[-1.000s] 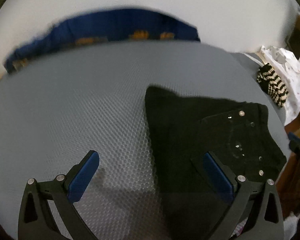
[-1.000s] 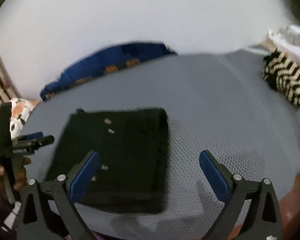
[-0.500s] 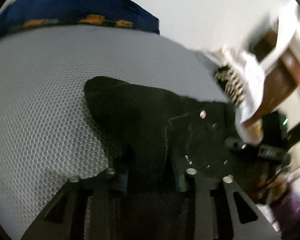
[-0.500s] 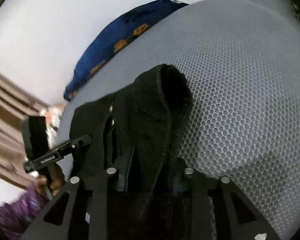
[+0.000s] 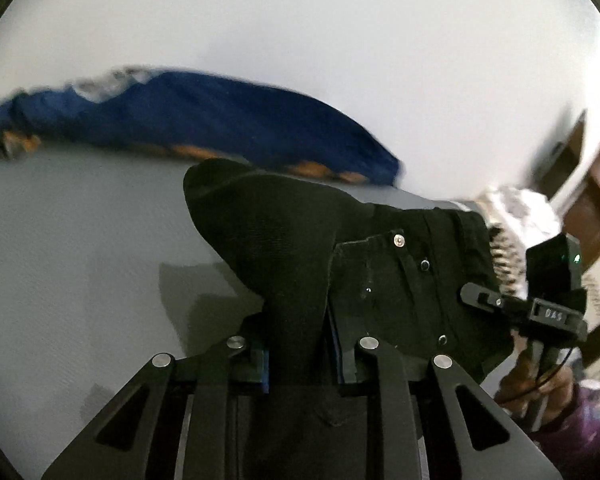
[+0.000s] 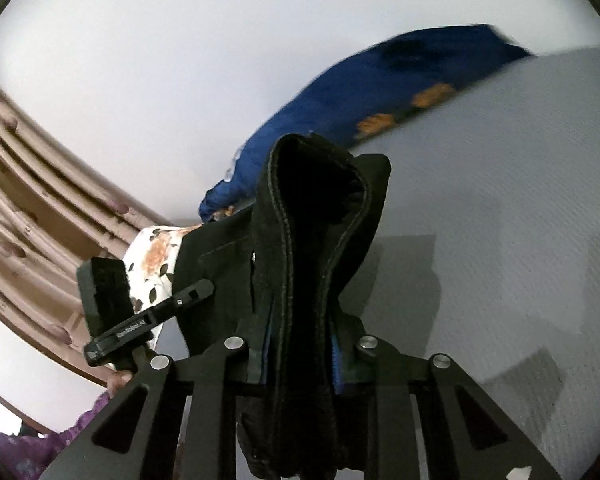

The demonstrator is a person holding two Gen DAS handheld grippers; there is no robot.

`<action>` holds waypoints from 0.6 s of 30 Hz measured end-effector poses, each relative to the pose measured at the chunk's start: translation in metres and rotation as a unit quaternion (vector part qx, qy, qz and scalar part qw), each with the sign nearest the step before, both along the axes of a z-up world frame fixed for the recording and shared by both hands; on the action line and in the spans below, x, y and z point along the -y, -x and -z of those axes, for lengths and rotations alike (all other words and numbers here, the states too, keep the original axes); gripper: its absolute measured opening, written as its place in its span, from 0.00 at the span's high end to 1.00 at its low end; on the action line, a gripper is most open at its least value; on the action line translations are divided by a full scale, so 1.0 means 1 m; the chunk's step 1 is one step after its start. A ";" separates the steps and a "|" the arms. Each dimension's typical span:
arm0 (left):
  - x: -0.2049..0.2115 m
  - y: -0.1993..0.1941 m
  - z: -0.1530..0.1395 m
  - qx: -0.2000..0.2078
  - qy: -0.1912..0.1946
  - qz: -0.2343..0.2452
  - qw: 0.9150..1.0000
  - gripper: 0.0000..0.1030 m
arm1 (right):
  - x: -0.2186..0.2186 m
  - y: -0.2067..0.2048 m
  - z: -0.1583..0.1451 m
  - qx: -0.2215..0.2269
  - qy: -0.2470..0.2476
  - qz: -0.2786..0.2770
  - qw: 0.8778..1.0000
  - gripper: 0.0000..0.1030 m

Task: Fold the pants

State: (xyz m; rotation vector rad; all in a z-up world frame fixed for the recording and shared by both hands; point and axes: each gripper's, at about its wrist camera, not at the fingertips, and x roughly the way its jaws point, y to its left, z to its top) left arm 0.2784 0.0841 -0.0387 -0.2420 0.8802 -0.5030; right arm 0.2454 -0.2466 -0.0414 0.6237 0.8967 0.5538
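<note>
The pants are up off the bed, black and already folded into a thick bundle, bunched and humped where they are gripped, with a pocket flap and small metal rivets showing on the right-hand part. The left gripper is clamped on the pants' near edge, blue pads squeezing a thick wad of cloth; the right gripper is clamped too, on several stitched layers that stand up in a tall loop in front of its camera. This looks like the lift of a late fold, or the carrying of the bundle, both near corners raised together. Next, I'd judge, both hands must travel level and together toward the far side, then lay the edge down square before letting go; if one hand leads, the layers will skew. The fabric looks heavy and stiffish, so it should hold its crease. Beyond, a blue pillow lies at the far edge against a white wall, and a striped cloth sits off to the right.
</note>
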 end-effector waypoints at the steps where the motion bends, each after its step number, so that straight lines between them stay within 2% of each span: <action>1: -0.010 -0.013 0.001 0.001 -0.009 -0.010 1.000 0.78 | -0.010 -0.016 0.003 -0.001 -0.005 -0.003 1.000 0.80; 4: -0.031 -0.050 0.013 0.001 -0.041 -0.038 0.998 0.77 | -0.044 -0.063 0.017 -0.001 -0.001 -0.009 1.000 0.80; 6: -0.040 -0.070 0.029 0.010 -0.076 -0.058 0.995 0.76 | -0.066 -0.091 0.035 -0.013 0.000 -0.010 1.000 0.80; 8: -0.044 -0.082 0.045 0.003 -0.090 -0.064 0.994 0.71 | -0.081 -0.109 0.049 -0.015 0.038 -0.002 0.999 0.80; 9: -0.052 -0.085 0.055 -0.005 -0.087 -0.071 0.994 0.68 | -0.089 -0.116 0.054 -0.017 0.061 0.006 0.998 0.79; 10: -0.057 -0.088 0.062 0.000 -0.078 -0.078 0.994 0.62 | -0.091 -0.121 0.056 -0.017 0.073 0.013 0.997 0.74; 12: -0.056 -0.088 0.064 0.011 -0.096 -0.087 0.991 0.49 | -0.095 -0.123 0.054 -0.012 0.096 0.033 0.995 0.70; 14: -0.054 -0.082 0.059 0.024 -0.133 -0.110 0.985 0.43 | -0.103 -0.117 0.044 -0.005 0.124 0.051 0.991 0.66; 16: -0.056 -0.069 0.045 0.052 -0.194 -0.171 0.964 0.36 | -0.114 -0.105 0.028 0.018 0.153 0.062 0.986 0.54; 17: -0.056 -0.062 0.039 0.060 -0.216 -0.195 0.955 0.30 | -0.120 -0.099 0.020 0.033 0.160 0.060 0.985 0.51; 18: -0.059 -0.053 0.028 0.073 -0.225 -0.216 0.947 0.23 | -0.129 -0.083 0.009 0.052 0.166 0.057 0.983 0.43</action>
